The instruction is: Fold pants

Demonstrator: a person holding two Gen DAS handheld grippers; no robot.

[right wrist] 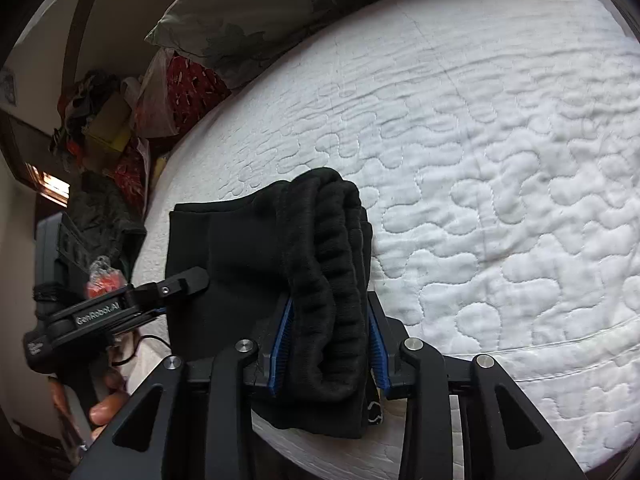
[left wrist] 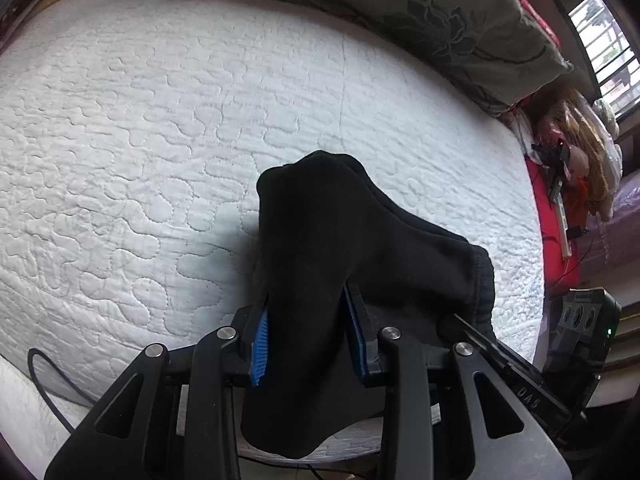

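The black pants (left wrist: pixel 320 220) lie bunched at the near edge of the white quilted mattress (left wrist: pixel 160 140). My left gripper (left wrist: pixel 306 320) is shut on a thick fold of them, the cloth rising as a hump between its blue pads (left wrist: pixel 259 344). In the right wrist view my right gripper (right wrist: pixel 328 328) is shut on the ribbed waistband (right wrist: pixel 332 240), which is stacked in several layers. The flat part of the pants (right wrist: pixel 232 248) spreads to the left, where a finger of the left gripper (right wrist: pixel 188 280) rests on it. A hand (right wrist: pixel 108 404) holds that gripper's handle.
A grey floral pillow (left wrist: pixel 440 12) lies along the far side of the mattress. Bags and clutter (right wrist: pixel 108 120) pile up beside the bed, with more items on a red cover (left wrist: pixel 560 184) below a window (left wrist: pixel 600 36). A black cable (left wrist: pixel 44 392) runs over the near edge.
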